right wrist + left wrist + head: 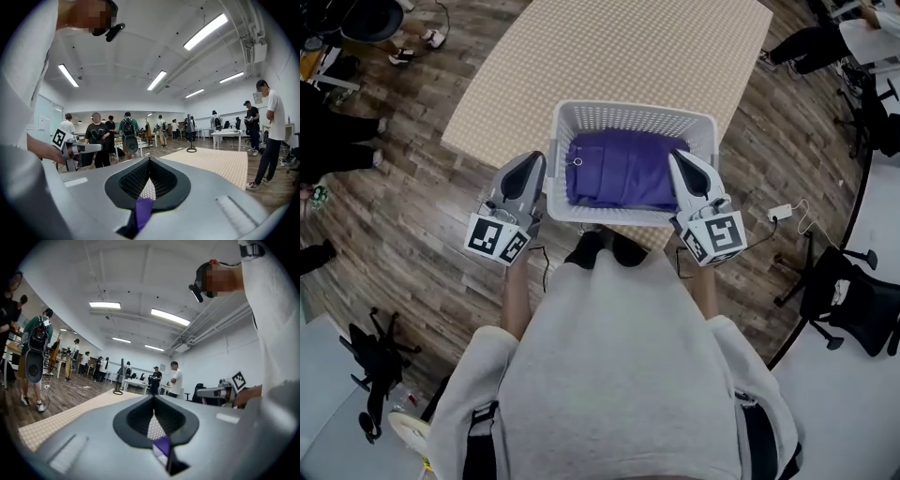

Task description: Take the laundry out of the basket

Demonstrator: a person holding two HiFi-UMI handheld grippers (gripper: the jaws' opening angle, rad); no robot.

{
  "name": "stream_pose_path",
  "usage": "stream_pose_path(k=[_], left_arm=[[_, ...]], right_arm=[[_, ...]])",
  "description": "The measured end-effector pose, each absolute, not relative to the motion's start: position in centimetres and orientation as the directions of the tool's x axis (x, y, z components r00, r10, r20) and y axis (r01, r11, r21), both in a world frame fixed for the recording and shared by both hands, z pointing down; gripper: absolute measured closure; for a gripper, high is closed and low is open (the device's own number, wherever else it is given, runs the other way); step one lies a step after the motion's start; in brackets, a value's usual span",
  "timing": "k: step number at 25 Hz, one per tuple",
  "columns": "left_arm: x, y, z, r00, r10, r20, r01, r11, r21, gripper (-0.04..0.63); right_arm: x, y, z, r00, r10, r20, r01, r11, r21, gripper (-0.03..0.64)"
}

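The room is a large open hall with white walls, a white ceiling with long strip lights [169, 316], and a floor [412, 216] of dark wood planks. In the gripper views several people stand about its far side near white tables [229, 133]. A black office chair [853, 300] sits by the right edge of the floor. A worktop [628, 56] with a beige fine-check surface fills the far middle of the head view, set at a slant to the planks and bare apart from what is at its near edge. The person in a grey sweatshirt [619, 366] stands just near of it. At that near edge is a white slatted laundry basket [628, 117]; whether it rests on the worktop cannot be told. The laundry [623, 169], a folded purple cloth, lies inside the basket and covers most of its bottom. The left gripper [535, 163] is at the basket's left rim and the right gripper [675, 157] at its right rim, both pointing far. Each gripper's fingers are closed together at the tips with nothing seen pinched between them, and purple cloth and checked worktop show below them. A small white plug with a cord [780, 212] lies on the floor right of the basket.
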State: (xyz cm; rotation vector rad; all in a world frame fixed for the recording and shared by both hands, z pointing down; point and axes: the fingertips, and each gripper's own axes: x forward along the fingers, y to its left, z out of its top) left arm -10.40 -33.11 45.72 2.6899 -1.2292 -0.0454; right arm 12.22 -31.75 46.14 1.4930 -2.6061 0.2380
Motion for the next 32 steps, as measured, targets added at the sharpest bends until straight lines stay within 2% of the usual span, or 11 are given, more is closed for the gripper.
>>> stream_pose_path(k=[6, 10, 12, 15, 18, 21, 24, 25, 27, 29, 32], left_arm=[[-12.1, -34.2, 48.5, 0.627, -0.771, 0.108, -0.773, -0.600, 0.206, 0.586], [-12.1, -34.9, 49.2, 0.635, -0.765, 0.110, -0.765, -0.604, 0.223, 0.586], [-12.2, -35.2, 49.3, 0.639, -0.762, 0.107, -0.761, -0.606, 0.230, 0.584], [-12.3, -35.7, 49.4, 0.643, -0.760, 0.098, -0.756, -0.609, 0.240, 0.584], [-12.2, -35.8, 49.5, 0.642, -0.761, 0.093, -0.755, -0.606, 0.249, 0.586], [-12.7, -35.8, 49.4, 0.634, -0.769, 0.085, -0.759, -0.597, 0.258, 0.586], [-13.3, -35.8, 49.5, 0.626, -0.776, 0.077, -0.762, -0.589, 0.268, 0.586], [-13.5, -35.8, 49.5, 0.623, -0.779, 0.074, -0.764, -0.585, 0.271, 0.584], [-14.0, -35.8, 49.6, 0.616, -0.785, 0.068, -0.767, -0.578, 0.278, 0.586], [-14.3, -35.8, 49.7, 0.612, -0.788, 0.064, -0.768, -0.574, 0.283, 0.586], [-14.6, -35.7, 49.7, 0.611, -0.789, 0.061, -0.767, -0.572, 0.290, 0.585]], right_arm=[[11.3, -33.5, 48.2, -0.518, -0.821, 0.239, -0.855, 0.507, -0.112, 0.617], [10.2, -34.5, 50.7, -0.520, -0.765, 0.380, -0.823, 0.568, 0.016, 0.617], [8.9, -34.1, 53.2, -0.499, -0.684, 0.532, -0.714, 0.673, 0.195, 0.617], [7.6, -32.8, 58.2, -0.344, -0.546, 0.764, -0.344, 0.830, 0.439, 0.617], [7.9, -31.6, 62.3, -0.220, -0.440, 0.871, -0.141, 0.897, 0.418, 0.617], [8.0, -31.1, 64.8, -0.200, -0.345, 0.917, -0.158, 0.935, 0.318, 0.612], [9.3, -30.7, 67.5, -0.121, -0.206, 0.971, -0.212, 0.961, 0.178, 0.385], [10.1, -30.8, 68.6, -0.074, -0.164, 0.984, -0.225, 0.964, 0.144, 0.247], [12.0, -31.0, 70.8, 0.026, -0.092, 0.995, -0.250, 0.963, 0.096, 0.088], [13.6, -31.5, 72.5, 0.087, -0.036, 0.996, -0.298, 0.953, 0.061, 0.020], [14.7, -31.9, 73.5, 0.116, 0.015, 0.993, -0.378, 0.925, 0.030, 0.018]])
